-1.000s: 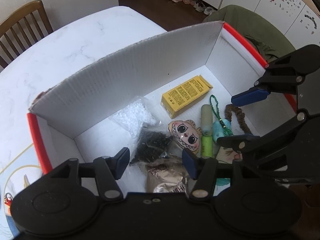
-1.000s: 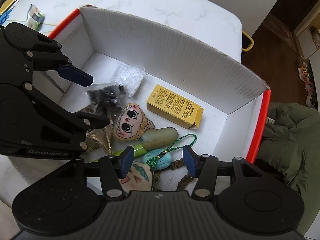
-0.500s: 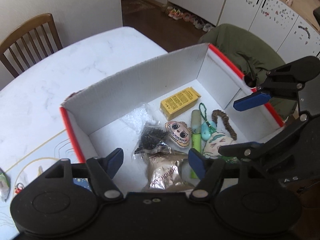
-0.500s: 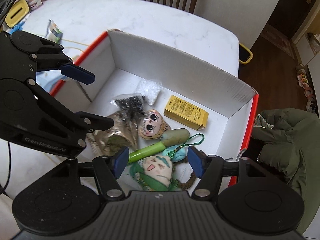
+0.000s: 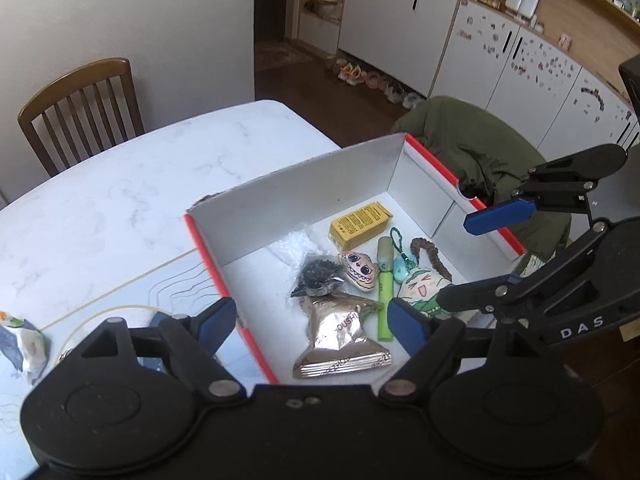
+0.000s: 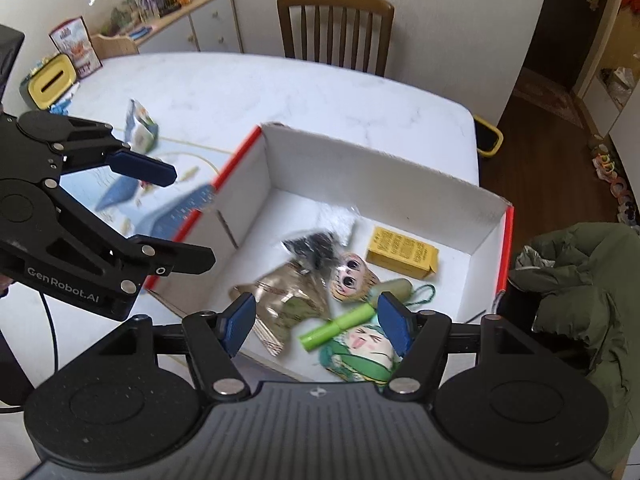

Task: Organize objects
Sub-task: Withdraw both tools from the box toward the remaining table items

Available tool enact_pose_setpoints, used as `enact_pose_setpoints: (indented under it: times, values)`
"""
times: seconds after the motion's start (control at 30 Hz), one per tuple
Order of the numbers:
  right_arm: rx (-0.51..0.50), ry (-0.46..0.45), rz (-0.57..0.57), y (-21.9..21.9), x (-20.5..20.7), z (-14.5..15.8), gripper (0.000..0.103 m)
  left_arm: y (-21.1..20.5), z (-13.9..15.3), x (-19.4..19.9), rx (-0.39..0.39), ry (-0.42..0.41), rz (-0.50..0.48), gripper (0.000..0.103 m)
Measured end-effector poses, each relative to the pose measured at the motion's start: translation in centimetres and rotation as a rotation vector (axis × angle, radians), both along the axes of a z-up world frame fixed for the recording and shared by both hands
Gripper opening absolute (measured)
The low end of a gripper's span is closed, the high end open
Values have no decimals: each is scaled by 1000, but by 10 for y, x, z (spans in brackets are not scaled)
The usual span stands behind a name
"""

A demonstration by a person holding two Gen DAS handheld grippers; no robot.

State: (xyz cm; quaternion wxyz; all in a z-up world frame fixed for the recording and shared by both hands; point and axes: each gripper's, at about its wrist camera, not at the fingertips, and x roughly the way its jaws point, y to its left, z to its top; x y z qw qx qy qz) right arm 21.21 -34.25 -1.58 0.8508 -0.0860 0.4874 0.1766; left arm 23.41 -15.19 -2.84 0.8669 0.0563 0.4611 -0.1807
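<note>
Box [image 5: 320,184], white cardboard with red edges, is sitting open on the marble table [image 5: 120,184] and serving as landmark. Left gripper [image 5: 310,322] is hovering above the box's near left corner, jaws spread wide, gripping nothing. Right gripper [image 6: 316,326] is hanging over the box's near edge, jaws also spread apart, empty. Each gripper is showing in the other's view: right one [image 5: 480,256] at the box's right side, left one [image 6: 180,216] at its left side, both apart.

Inside the box, everything is lying on the floor:
- yellow carton [image 5: 360,226] near the far wall
- clear bubble bag [image 5: 292,246] just left of the carton
- black bag [image 5: 318,278] touching the bubble bag's near edge
- silver foil pouch [image 5: 340,338] nearest the front, touching the black bag
- round-faced doll charm [image 5: 358,270] beside the black bag
- green tube [image 5: 385,292] running front to back in the middle
- teal charm on a green cord [image 5: 400,268] just right of the tube
- brown braided loop [image 5: 430,250] toward the right wall
- green-haired plush [image 6: 360,354] at the front right, partly hidden by the right gripper's finger.

Olive jacket [image 6: 580,300] is lying just outside the box's right wall. Wooden chair [image 5: 80,108] is standing beyond the table, well apart from the box.
</note>
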Motion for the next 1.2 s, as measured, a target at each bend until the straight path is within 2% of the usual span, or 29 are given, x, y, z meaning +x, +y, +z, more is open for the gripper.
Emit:
enact_pose_setpoints:
  times: [0.2, 0.43, 0.93, 1.2]
  values:
    - [48, -44, -40, 18, -12, 14, 69, 29, 12, -19, -27, -45, 23, 84]
    - [100, -70, -74, 51, -21, 21, 72, 70, 23, -37, -56, -80, 47, 91]
    - [164, -92, -138, 143, -32, 5, 75, 165, 16, -59, -82, -104, 119, 102]
    - [157, -67, -149, 190, -31, -12, 75, 222, 1, -58, -98, -80, 208, 102]
